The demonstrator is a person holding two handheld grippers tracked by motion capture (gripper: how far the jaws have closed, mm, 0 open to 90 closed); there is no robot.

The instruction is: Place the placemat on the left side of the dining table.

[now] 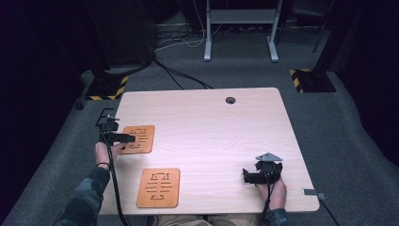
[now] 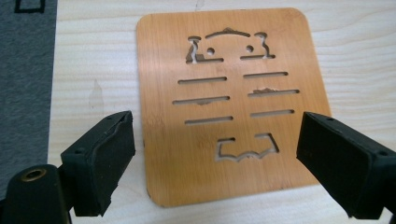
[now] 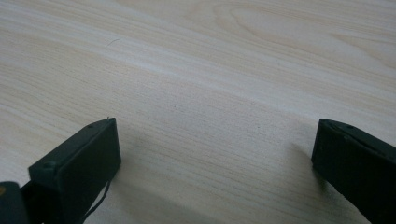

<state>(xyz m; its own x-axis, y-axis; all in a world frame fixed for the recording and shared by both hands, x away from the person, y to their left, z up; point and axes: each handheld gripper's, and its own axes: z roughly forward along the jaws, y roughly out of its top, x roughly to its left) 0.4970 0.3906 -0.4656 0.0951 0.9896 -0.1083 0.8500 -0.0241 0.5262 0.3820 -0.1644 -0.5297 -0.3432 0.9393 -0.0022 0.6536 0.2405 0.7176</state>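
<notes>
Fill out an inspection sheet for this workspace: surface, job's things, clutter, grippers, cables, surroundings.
Surface: pale wooden table, with a round hole near the far edge.
Job's things: two flat wooden coasters with cut-out slots; far coaster lies between the left gripper's jaws, near coaster lies apart by the front edge.
Clutter: nothing seen.
Grippers: left gripper open, pads not touching the far coaster; right gripper open over bare wood.
Cables: one trails from each gripper; more run across the floor behind.
Surroundings: grey carpet, a white desk frame, two striped stand bases.
</notes>
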